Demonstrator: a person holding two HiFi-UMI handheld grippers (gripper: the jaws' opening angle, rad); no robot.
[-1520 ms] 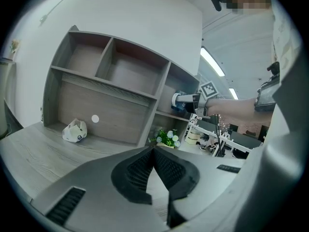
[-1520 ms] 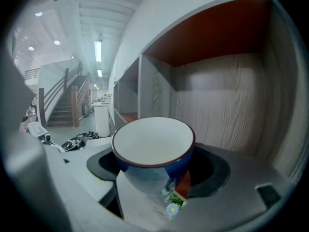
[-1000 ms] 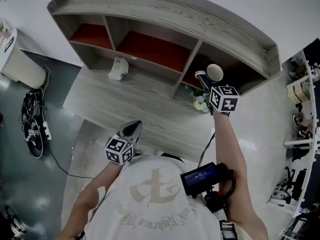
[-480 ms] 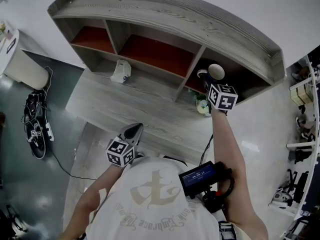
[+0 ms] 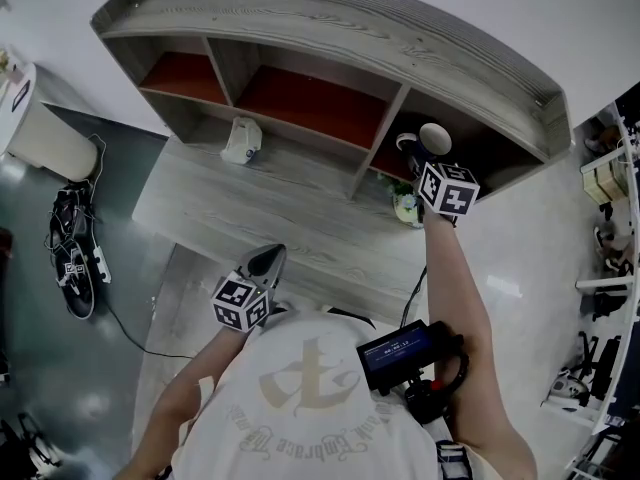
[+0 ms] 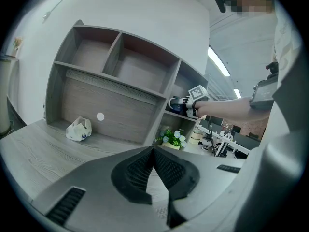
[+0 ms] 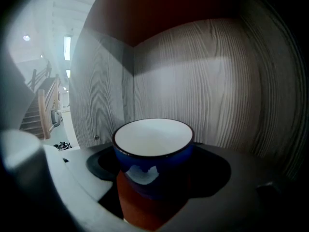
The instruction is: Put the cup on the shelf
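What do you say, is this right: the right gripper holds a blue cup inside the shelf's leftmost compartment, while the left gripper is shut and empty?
Not quite: the right gripper holds the blue cup inside the shelf's rightmost compartment, not the leftmost, as the head view shows. The left gripper is indeed shut and empty.

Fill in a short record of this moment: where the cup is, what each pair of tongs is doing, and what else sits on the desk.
Cup: blue outside, white inside, upright, within the shelf's right compartment
Shelf: grey wood, three compartments with red floors
Right tongs: shut on the cup
Left tongs: shut, empty, at the desk's near edge
Desk: holds a white bag and flowers
Cup set down: cannot tell
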